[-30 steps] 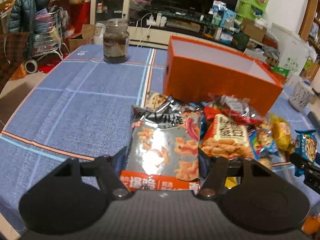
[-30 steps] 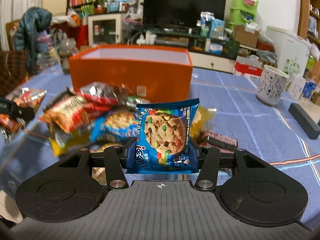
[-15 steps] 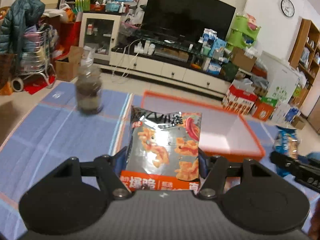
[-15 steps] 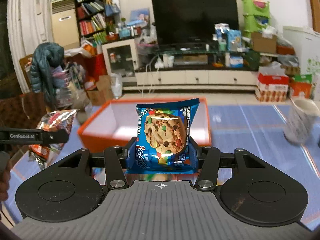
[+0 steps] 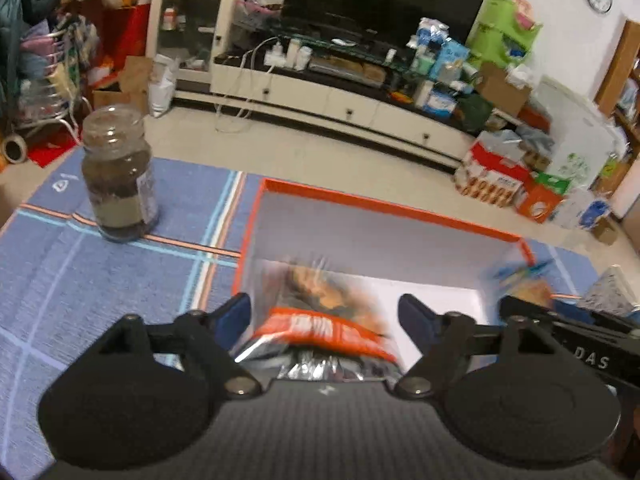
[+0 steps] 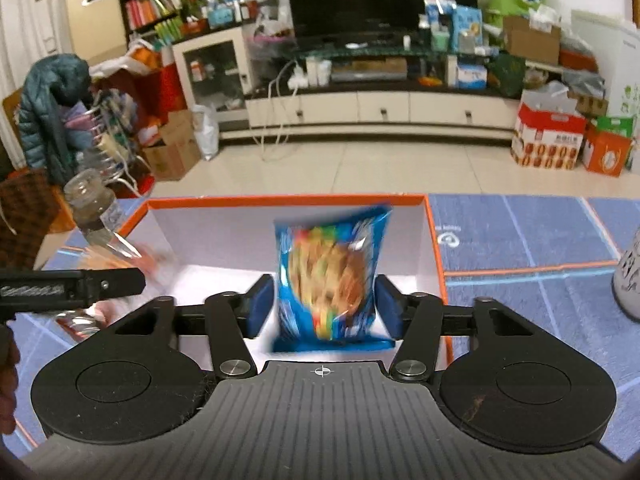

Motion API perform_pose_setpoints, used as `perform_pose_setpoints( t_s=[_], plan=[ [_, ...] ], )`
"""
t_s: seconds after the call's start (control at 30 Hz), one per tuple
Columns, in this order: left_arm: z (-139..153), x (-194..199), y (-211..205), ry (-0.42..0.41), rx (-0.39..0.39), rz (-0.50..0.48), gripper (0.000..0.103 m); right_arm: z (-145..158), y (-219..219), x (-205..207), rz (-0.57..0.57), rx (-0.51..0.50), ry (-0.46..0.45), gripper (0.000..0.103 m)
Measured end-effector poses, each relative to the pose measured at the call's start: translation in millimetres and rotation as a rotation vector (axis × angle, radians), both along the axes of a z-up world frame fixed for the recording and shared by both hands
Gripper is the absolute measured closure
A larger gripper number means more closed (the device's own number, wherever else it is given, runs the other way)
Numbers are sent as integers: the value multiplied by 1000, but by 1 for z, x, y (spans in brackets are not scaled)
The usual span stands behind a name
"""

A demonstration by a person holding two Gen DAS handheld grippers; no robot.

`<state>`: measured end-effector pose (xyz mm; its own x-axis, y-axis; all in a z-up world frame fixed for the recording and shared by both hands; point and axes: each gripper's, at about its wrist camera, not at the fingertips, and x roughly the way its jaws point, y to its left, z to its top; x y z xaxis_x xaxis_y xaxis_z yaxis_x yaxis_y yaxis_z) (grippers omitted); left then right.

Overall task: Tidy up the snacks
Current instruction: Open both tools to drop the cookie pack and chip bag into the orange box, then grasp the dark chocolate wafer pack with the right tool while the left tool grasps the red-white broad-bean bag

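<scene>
Both hand-held grippers were over the orange box (image 5: 384, 204), each with a snack between its fingers. The left hand-held gripper (image 5: 324, 316) had its blue pads spread clear of the chip bag (image 5: 320, 320); gaps showed on both sides, so it looked released. The bag was motion-blurred at lower centre of the left view, tipped forward with its top toward the box floor, probably dropping in. The right hand-held gripper (image 6: 324, 306) was likewise let go: pads stood apart from the cookie pack (image 6: 332, 276), which was blurred and upright at frame centre, long axis vertical, over the white interior of the box (image 6: 434, 240).

Key relation: both snacks lay straight ahead of and below their fingers, inside the box outline, so nothing more than falling was needed. The chip bag sat toward the lower-left part of the box in the left view; the cookie pack and the right tool showed at the right edge of that view, near the box's right wall. In the right view the left tool showed at left edge with the chip bag blurred beside it. Neither arm was clearly nearer; both hung over the near rim.

A jar (image 5: 118, 172) stood on the blue-cloth worktop (image 5: 80, 280) left of the box, apart from it. A cup (image 6: 628, 276) sat at right edge of the right view. Risk, as I judged it: the wide chip bag could catch the near rim.
</scene>
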<state>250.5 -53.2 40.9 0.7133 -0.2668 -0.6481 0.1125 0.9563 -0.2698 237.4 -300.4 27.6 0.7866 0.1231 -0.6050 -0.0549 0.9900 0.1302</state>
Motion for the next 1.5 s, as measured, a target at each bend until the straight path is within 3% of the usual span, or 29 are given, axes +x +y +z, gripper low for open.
perform_pose_setpoints(
  t_s=[0.13, 0.23, 0.37, 0.47, 0.53, 0.6, 0.7, 0.73, 0.83, 0.97, 1.07, 1.5],
  plan=[
    [18, -41, 15, -68, -42, 19, 10, 20, -18, -42, -26, 31, -100, 41],
    [26, -95, 31, -138, -42, 33, 6, 36, -44, -101, -73, 36, -196, 23],
    [16, -160, 45, -172, 6, 82, 4, 33, -79, -186, -186, -68, -289, 20],
    [2, -185, 46, -158, 0, 107, 4, 18, -94, -222, -130, -98, -290, 18],
    [-8, -194, 42, -152, 18, 105, 4, 3, -93, -225, -70, -215, -246, 15],
    [-19, -198, 34, -139, 70, 77, 4, -18, -92, -218, -101, -278, -146, 16],
    [-24, -195, 30, -122, 77, 37, 4, -44, -108, -205, -251, -78, 21, 19],
    [-23, -194, 30, -133, 79, 34, 4, -49, -109, -200, -255, -29, 48, 23],
    [-20, -188, 27, -155, 93, 11, 4, -50, -96, -192, -226, -79, 33, 24],
    [-25, -180, 17, -137, 94, -32, 4, -60, -80, -193, -164, -69, 74, 21],
    [-35, -179, 1, -116, 136, -66, 4, -66, -74, -191, -170, -138, 96, 19],
    [-52, -168, -40, -86, 217, -155, 4, -80, -84, -187, -179, -99, 144, 15]
  ],
)
